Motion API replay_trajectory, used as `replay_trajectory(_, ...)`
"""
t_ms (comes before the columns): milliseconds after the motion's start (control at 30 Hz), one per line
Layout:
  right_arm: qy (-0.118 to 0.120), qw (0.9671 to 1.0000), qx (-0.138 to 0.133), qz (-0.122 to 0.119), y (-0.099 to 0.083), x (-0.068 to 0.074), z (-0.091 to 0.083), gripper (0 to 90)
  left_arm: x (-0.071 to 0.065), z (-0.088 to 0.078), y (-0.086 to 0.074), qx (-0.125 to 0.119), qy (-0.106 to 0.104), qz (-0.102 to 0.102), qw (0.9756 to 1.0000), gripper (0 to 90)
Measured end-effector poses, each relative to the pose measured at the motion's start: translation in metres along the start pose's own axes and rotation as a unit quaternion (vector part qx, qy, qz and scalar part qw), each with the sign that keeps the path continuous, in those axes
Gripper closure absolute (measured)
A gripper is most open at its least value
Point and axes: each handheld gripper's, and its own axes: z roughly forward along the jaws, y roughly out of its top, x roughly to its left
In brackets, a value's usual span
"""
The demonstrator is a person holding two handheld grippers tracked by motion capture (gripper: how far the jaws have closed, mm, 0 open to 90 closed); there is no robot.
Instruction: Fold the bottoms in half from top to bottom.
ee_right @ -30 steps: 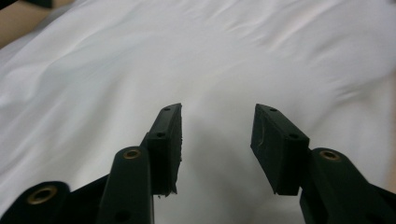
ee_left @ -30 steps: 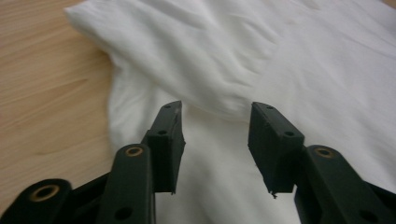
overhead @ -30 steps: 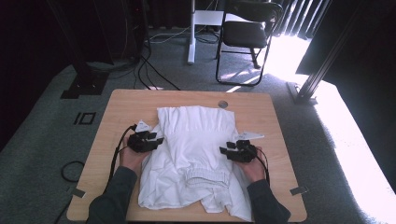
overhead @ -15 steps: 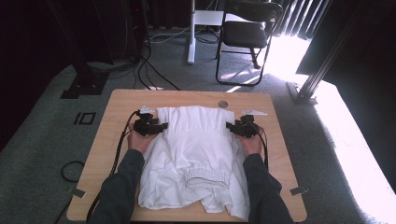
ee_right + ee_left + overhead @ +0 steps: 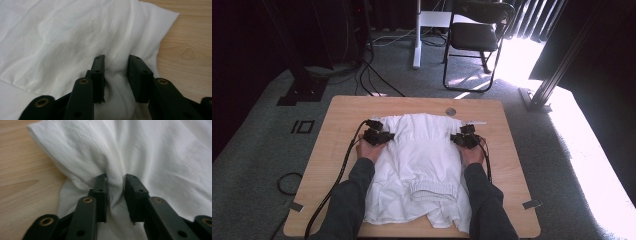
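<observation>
1. The tabletop (image 5: 337, 115) is a light wooden rectangle on grey carpet, with a small round metal disc (image 5: 450, 111) set near its far edge.
2. A dark folding chair (image 5: 474, 37) stands on the carpet beyond the tabletop, well apart from it, and black cables trail over the floor to the left of it.
3. The white garment (image 5: 419, 165) lies spread along the middle of the tabletop, from near the far edge almost to the near edge; a gathered elastic band crosses it toward the near end, and the cloth is creased throughout.
4. The person's two sleeved forearms come in from the near edge, one along each side of the garment.
5. The left tongs (image 5: 388, 136) sit at the garment's far left corner. In the left gripper view the left tongs (image 5: 115, 195) have just been closing, and a bunched ridge of the white cloth is pinched between the narrow jaws, with bare wood beside it.
6. The right tongs (image 5: 457, 139) sit at the garment's far right corner. In the right gripper view the right tongs (image 5: 116, 75) have likewise just been closing, and a raised fold of cloth stands between the jaws, pressed from both sides.
</observation>
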Motion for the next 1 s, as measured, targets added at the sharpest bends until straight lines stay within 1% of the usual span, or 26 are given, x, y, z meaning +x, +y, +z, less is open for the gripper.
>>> replay_trajectory(33, -0.006, 1.0000, 0.000, -0.007, -0.001, 0.002, -0.001, 71.2, -0.001, 0.001, -0.001, 0.003, 0.001, 0.002, 1.0000, 77.3)
replay_trajectory(67, -0.006, 1.0000, 0.000, -0.007, -0.001, 0.002, -0.001, 71.2, -0.001, 0.001, -0.001, 0.003, 0.001, 0.002, 1.0000, 78.4)
replay_trajectory(133, -0.021, 0.9994, 0.006, -0.028, -0.004, 0.007, -0.003, 75.0, -0.002, 0.002, -0.004, 0.008, 0.002, -0.001, 1.0000, 79.5)
replay_trajectory(200, -0.023, 0.9989, 0.007, -0.039, -0.009, 0.010, -0.007, 75.4, -0.005, 0.002, -0.009, 0.007, 0.000, 0.001, 1.0000, 79.7)
replay_trajectory(233, -0.020, 0.9990, 0.006, -0.039, -0.011, 0.010, -0.010, 75.4, -0.006, 0.000, -0.012, 0.006, -0.001, 0.001, 1.0000, 79.7)
replay_trajectory(300, -0.009, 0.9995, 0.004, -0.029, -0.017, 0.008, -0.016, 75.6, -0.010, -0.003, -0.019, 0.000, -0.008, 0.004, 1.0000, 79.8)
replay_trajectory(333, -0.006, 0.9996, 0.003, -0.028, -0.021, 0.007, -0.019, 75.6, -0.011, -0.005, -0.023, -0.002, -0.011, 0.003, 0.9999, 79.8)
replay_trajectory(500, 0.003, 0.9992, 0.007, -0.039, -0.038, 0.009, -0.037, 75.0, -0.021, -0.018, -0.045, -0.013, -0.030, 0.009, 0.9994, 80.0)
replay_trajectory(633, 0.008, 0.9986, 0.011, -0.050, -0.051, 0.012, -0.049, 74.7, -0.031, -0.027, -0.058, -0.011, -0.035, 0.015, 0.9992, 80.0)
replay_trajectory(733, 0.012, 0.9988, 0.010, -0.048, -0.058, 0.012, -0.055, 74.7, -0.040, -0.031, -0.062, -0.002, -0.035, 0.031, 0.9989, 79.8)
replay_trajectory(767, 0.012, 0.9987, 0.011, -0.047, -0.058, 0.012, -0.056, 74.5, -0.041, -0.032, -0.062, 0.002, -0.033, 0.035, 0.9988, 78.8)
replay_trajectory(800, 0.013, 0.9986, 0.014, -0.048, -0.058, 0.012, -0.057, 73.6, -0.042, -0.033, -0.060, 0.003, -0.031, 0.039, 0.9988, 74.3)
replay_trajectory(833, 0.014, 0.9987, 0.017, -0.047, -0.057, 0.012, -0.057, 70.8, -0.042, -0.034, -0.058, 0.000, -0.022, 0.041, 0.9989, 69.2)
replay_trajectory(867, 0.014, 0.9989, 0.016, -0.043, -0.055, 0.011, -0.057, 67.5, -0.041, -0.035, -0.054, -0.005, -0.014, 0.040, 0.9991, 63.3)
replay_trajectory(900, 0.015, 0.9991, 0.010, -0.039, -0.052, 0.009, -0.058, 63.3, -0.040, -0.037, -0.050, -0.012, -0.010, 0.038, 0.9991, 58.0)
replay_trajectory(933, 0.016, 0.9993, 0.005, -0.034, -0.049, 0.007, -0.058, 58.8, -0.039, -0.039, -0.045, -0.021, -0.006, 0.033, 0.9992, 53.5)
replay_trajectory(1000, 0.012, 0.9995, -0.005, -0.027, -0.039, 0.003, -0.057, 48.8, -0.035, -0.041, -0.034, -0.041, 0.002, 0.029, 0.9987, 46.2)
